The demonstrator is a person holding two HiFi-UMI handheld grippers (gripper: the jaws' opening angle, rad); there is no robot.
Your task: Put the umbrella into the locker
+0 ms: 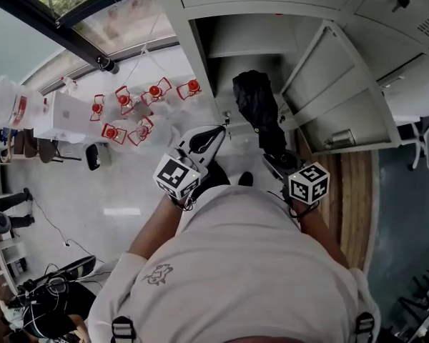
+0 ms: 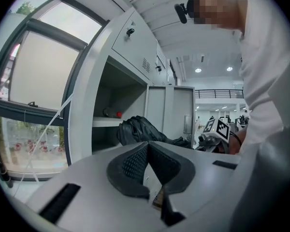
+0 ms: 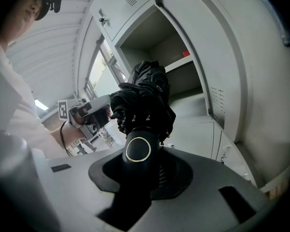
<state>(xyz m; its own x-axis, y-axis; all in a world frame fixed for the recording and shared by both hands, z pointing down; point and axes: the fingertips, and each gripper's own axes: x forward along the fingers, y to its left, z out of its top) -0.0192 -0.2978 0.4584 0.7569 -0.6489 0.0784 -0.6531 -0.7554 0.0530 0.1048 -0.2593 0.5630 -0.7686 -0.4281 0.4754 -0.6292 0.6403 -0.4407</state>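
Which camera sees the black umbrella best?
The right gripper view: the umbrella fills the middle, clamped in the right tool. The head view shows it from above, at the open locker; the left gripper view shows it small, sideways.

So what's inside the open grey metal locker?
A shelf carrying a small red-tipped object. The black folded umbrella covers part of the space below it.
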